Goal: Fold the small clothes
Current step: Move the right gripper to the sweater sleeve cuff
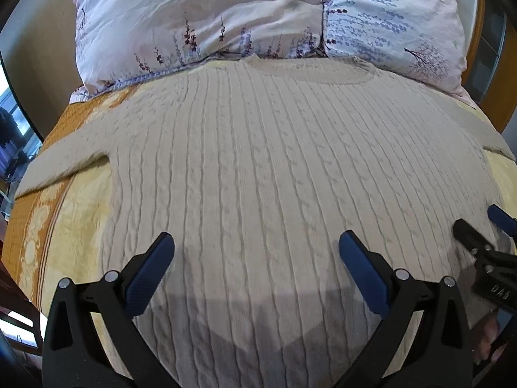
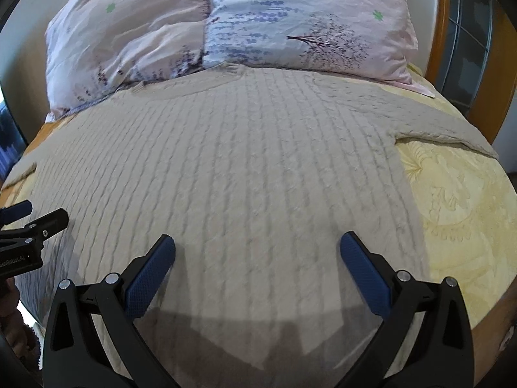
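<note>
Cream cable-knit sweater (image 1: 258,161) flat, one floral pillow (image 1: 226,16), left gripper (image 1: 257,258) and right gripper (image 2: 258,258) both spread empty.

Left hand-held gripper (image 1: 255,242), right hand-held gripper (image 2: 257,242): black frames, blue textured pads (image 1: 152,278), silver screws (image 1: 111,276), white lettering.

A bed (image 1: 80,213) wears a yellow and orange patterned bedspread (image 2: 458,213). At its head lie two pillows side by side, touching: a pale pink one (image 1: 200,16) with purple flower sprigs and a blue-flowered one (image 2: 307,26) printed with a bare tree. An orange wooden frame (image 2: 484,90) stands at the right.
</note>
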`<state>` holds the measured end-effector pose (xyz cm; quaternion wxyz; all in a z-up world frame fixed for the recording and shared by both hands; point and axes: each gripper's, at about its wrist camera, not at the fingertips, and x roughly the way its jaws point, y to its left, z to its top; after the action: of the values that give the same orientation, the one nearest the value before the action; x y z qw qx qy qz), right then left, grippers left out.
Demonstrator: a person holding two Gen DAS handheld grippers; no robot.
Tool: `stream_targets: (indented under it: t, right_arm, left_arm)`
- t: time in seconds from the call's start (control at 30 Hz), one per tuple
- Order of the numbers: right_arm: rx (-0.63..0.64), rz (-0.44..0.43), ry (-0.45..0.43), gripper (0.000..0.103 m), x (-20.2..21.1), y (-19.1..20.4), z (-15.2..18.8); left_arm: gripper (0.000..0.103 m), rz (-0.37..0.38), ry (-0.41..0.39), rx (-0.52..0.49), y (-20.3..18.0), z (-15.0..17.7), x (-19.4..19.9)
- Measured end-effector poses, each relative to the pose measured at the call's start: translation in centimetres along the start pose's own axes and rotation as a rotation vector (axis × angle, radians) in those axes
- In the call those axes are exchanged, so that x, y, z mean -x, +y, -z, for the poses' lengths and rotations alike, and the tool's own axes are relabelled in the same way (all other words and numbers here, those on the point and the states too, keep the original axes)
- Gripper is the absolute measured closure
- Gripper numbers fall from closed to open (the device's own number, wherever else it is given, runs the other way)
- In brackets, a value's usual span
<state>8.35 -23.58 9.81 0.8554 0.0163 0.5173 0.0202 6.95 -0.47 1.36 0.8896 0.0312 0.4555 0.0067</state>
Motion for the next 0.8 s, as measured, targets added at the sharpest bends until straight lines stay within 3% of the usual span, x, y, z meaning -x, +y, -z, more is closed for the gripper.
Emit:
stream_targets:
  t: [0.13,0.3,0.37,0.4,0.47,0.53,0.8]
  right_arm:
    - [-0.127,0.042,-0.051,0.001,0.3,-5.1,-3.2]
    - [-0.503,0.020,-0.084,0.001,-0.5,-17.0,-6.9]
    - [-0.623,0.020,-0.070,0.016,-1.4,-20.8,-7.5]
    - [-0.689,0.016,-0.058,0.018,-2.0,-22.9,-7.7]
    - [-0.789,0.006,-0.039,0.029,-2.9,-25.6,-7.6]
    - [-0.872,-0.007,-0.022,0.032,-3.9,-27.7,-7.5]
    - [-0.968,0.001,-0.060,0.060,-5.3,-31.4,-8.3]
  left_arm:
    - [0.002,0.041,-0.016,0.011,0.4,-1.3,-0.4]
    - [0.002,0.181,-0.032,0.043,1.0,-2.5,-1.2]
    - [0.002,0.276,-0.040,0.082,1.6,-2.8,-1.6]
    - [0.002,0.311,-0.044,0.104,1.8,-2.9,-1.8]
    - [0.002,0.322,-0.045,0.121,1.8,-3.3,-2.1]
    - [0.002,0.309,-0.051,0.114,1.7,-3.7,-2.3]
    - [0.002,0.301,-0.064,0.101,1.7,-4.1,-2.9]
